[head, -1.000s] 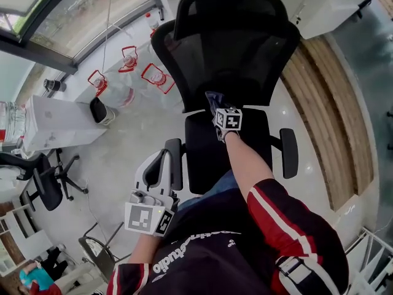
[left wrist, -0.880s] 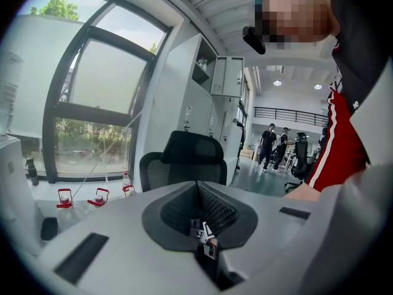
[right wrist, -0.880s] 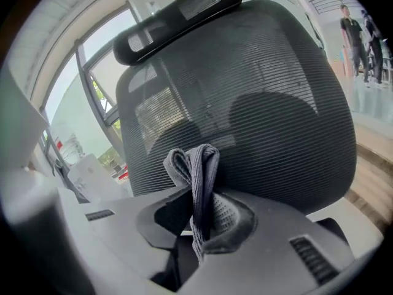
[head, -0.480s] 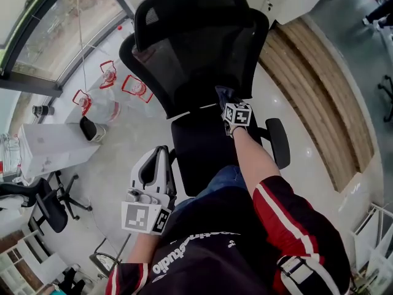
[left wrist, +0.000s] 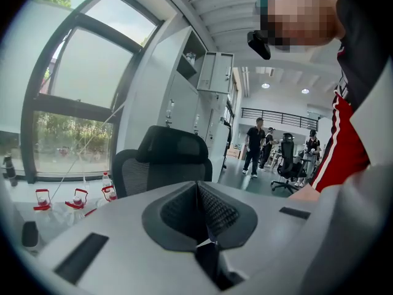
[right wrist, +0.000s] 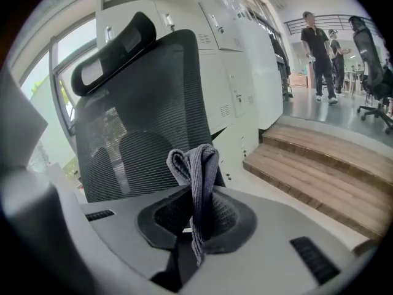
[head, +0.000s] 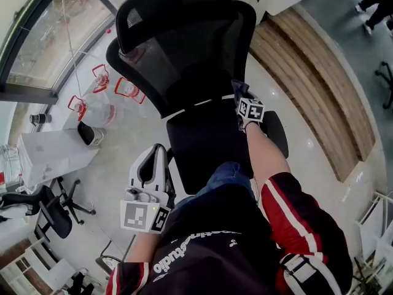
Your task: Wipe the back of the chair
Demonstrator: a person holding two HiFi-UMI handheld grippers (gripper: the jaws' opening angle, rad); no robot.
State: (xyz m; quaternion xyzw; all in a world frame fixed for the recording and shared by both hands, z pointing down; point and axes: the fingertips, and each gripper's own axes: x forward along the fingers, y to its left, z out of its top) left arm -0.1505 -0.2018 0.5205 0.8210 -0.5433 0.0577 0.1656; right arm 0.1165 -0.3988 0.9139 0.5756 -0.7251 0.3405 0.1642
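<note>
My right gripper (right wrist: 195,219) is clamped on a folded grey cloth (right wrist: 198,174). The cloth sits at the lower right edge of the chair back (head: 184,60); I cannot tell if it is touching. My left gripper (left wrist: 200,212) is closed with nothing in it, low beside the seat (head: 206,149).

A: Chair (head: 184,48) base showing in head view?
B: No, seat + person's lap (head: 224,180) are covering it. Rt gripper (head: 241,98) fingers are hiding under cloth (head: 236,86). Left gripper (left wrist: 199,214) body is blocking chair's lower half in its view.
</note>
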